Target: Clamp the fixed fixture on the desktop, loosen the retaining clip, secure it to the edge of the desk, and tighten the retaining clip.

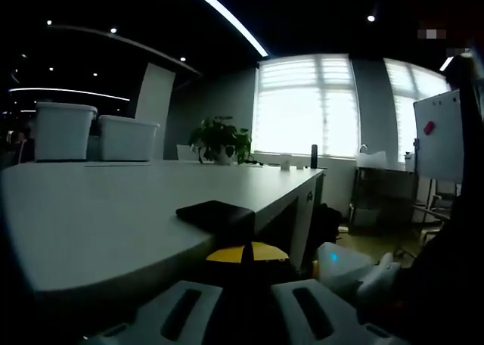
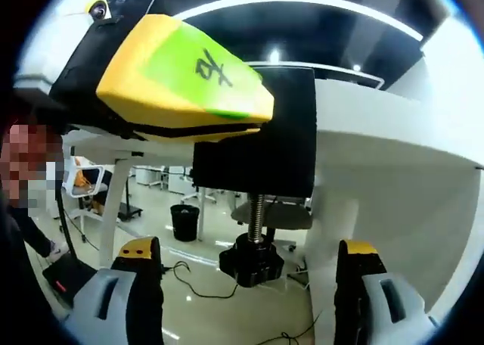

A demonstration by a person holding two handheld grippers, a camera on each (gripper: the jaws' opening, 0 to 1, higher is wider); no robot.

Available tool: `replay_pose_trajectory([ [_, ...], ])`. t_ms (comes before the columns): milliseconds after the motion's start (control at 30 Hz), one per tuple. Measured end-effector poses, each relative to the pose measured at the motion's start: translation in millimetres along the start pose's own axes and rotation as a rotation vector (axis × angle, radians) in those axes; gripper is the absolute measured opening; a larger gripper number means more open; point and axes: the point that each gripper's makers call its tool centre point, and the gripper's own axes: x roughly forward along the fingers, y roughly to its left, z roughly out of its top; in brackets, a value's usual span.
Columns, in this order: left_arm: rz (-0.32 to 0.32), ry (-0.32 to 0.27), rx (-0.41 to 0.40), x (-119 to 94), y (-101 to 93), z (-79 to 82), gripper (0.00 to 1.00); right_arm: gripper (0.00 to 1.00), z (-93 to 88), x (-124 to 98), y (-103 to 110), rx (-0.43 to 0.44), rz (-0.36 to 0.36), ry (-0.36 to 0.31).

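Yellow-tipped jaws of the right gripper (image 2: 249, 263) stand wide, flanking the black knob (image 2: 251, 263) beneath the fixture (image 2: 253, 152) clamped onto the desk edge (image 2: 386, 129). Left gripper (image 1: 246, 303) grip: cannot tell. Far left ahead, two white bins (image 1: 91, 131), contents hidden.

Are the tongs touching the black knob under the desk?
Apart. In the right gripper view the open tongs stand wide on either side of the black knob, with floor showing between.

Left gripper view level across desktop (image 1: 113, 209), right gripper view upward, close under clamp (image 2: 257, 171)
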Motion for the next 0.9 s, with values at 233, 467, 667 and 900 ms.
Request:
replay_pose_trajectory([
  [233, -0.002, 0.001, 0.000, 0.7, 2.0, -0.1, 0.01, 0.78, 4.7, -3.0, -2.2, 0.017, -0.007, -0.021],
  [467, -0.002, 0.000, 0.000, 0.0, -0.8, 0.0, 0.01, 0.56, 2.4, -2.1, -7.2, -0.017, -0.054, -0.003],
  [667, -0.001, -0.003, 0.002, -0.2, -2.6, 0.0, 0.01, 0.34, -2.0, -2.6, -10.4, -0.062, -0.093, 0.041],
  [900, -0.001, -0.003, 0.005, -0.7, -3.4, 0.0, 0.01, 0.26, -5.1, -3.2, -2.2, -0.011, -0.073, 0.063],
])
